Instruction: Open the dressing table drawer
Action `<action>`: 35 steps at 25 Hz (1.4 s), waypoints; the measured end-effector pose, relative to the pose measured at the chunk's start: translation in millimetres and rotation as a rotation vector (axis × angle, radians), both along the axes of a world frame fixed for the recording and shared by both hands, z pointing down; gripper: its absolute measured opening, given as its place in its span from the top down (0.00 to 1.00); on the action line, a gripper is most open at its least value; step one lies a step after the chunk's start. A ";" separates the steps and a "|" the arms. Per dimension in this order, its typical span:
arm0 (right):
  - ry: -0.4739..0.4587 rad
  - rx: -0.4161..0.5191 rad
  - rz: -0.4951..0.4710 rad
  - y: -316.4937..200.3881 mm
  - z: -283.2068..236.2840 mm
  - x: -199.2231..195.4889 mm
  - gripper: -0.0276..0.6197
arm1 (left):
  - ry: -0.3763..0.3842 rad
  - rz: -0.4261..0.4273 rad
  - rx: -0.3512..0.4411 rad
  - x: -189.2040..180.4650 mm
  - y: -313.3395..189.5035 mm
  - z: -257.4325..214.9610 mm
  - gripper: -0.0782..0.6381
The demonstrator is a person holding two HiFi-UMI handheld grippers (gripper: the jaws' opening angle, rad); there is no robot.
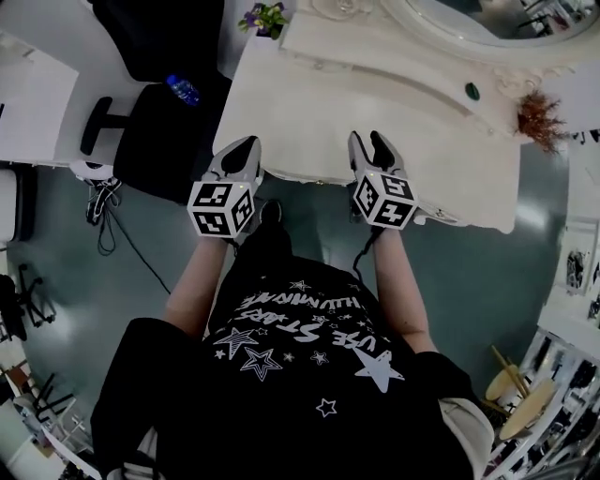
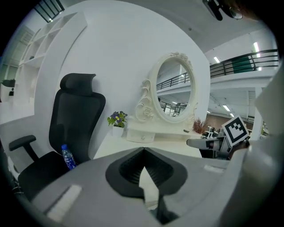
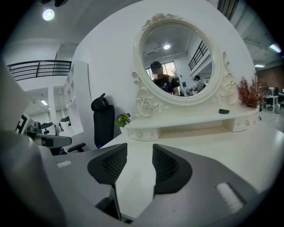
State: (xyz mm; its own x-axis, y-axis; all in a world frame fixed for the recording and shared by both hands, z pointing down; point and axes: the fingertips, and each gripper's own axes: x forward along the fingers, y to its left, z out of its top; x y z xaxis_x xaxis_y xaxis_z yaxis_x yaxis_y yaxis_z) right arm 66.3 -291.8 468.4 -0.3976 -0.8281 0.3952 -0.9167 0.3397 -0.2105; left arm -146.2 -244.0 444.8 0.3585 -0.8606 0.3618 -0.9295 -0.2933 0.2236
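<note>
The white dressing table [image 1: 309,103] stands in front of me, with an oval mirror [image 3: 177,62] on a raised shelf. A small drawer with a knob [image 3: 142,134] sits at the shelf's left end; the same small drawer [image 2: 141,136] shows in the left gripper view. Both grippers hover over the table's near edge and touch nothing. My left gripper [image 1: 244,148] has its jaws together and empty. My right gripper [image 1: 369,142] is open, with bare tabletop showing between its pads. Any drawer under the tabletop is hidden from above.
A black office chair [image 1: 159,122] with a blue-capped bottle [image 1: 183,90] on its seat stands left of the table. A small potted plant [image 1: 264,19] is at the table's far left corner, a dark green object [image 1: 472,91] on the shelf, and dried red sprigs [image 1: 539,117] at the right.
</note>
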 end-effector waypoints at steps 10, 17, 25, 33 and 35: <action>0.068 -0.016 0.043 -76.5 10.1 -57.7 0.67 | -0.008 0.067 -0.018 -48.8 -81.3 11.3 0.89; 0.130 -0.045 0.076 -128.8 32.7 -85.7 0.69 | -0.035 0.135 -0.028 -63.0 -124.5 24.2 0.89; 0.201 -0.090 0.071 -169.0 61.2 -103.5 0.71 | -0.037 0.167 -0.053 -67.7 -145.0 40.2 0.89; 0.260 -0.134 0.074 -189.4 81.7 -108.9 0.70 | -0.024 0.146 -0.068 -78.8 -153.6 43.7 0.89; 0.274 -0.142 0.081 -192.8 84.7 -109.9 0.70 | -0.024 0.140 -0.068 -82.5 -154.5 43.8 0.89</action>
